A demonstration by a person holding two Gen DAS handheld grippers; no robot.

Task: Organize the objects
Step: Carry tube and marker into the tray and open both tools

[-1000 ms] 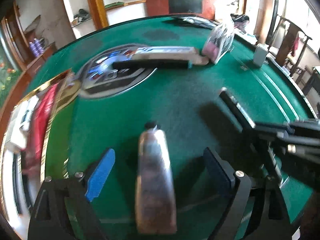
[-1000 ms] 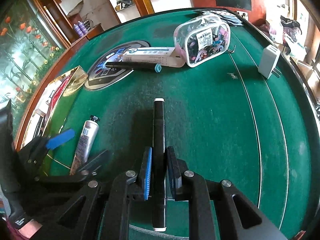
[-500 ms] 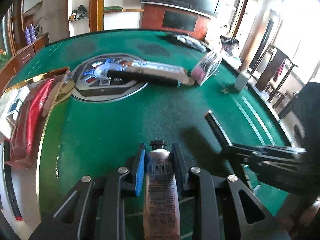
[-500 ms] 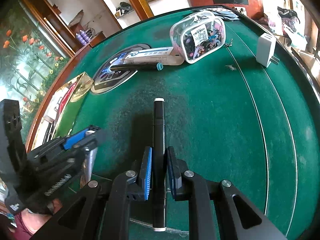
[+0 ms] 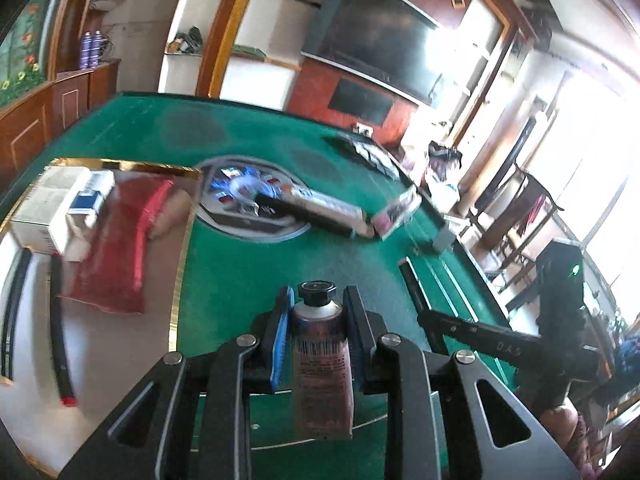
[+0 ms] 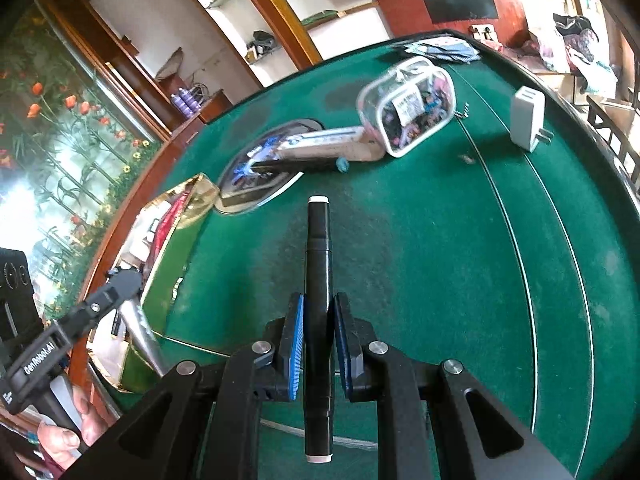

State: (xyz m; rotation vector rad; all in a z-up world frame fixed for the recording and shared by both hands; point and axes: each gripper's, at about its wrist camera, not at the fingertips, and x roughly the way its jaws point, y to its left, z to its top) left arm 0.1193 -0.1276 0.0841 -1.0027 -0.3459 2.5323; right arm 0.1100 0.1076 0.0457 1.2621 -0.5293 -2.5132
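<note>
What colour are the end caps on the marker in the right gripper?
White, on the black marker; clearest in the right wrist view.

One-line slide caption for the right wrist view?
Right claw clamps a black white-tipped marker above the green felt table; clear zip pouch beyond.

Black-capped cream tube [image 5: 320, 356], black white-tipped marker [image 6: 318, 308], both lifted

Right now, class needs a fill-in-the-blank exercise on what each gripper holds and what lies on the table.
1. The left gripper is shut on a ____.
2. The right gripper is shut on a black ____.
3. The table surface is ____ in colour.
4. The white charger stands beside the clear ____.

Missing: tube; marker; green; pouch
</note>
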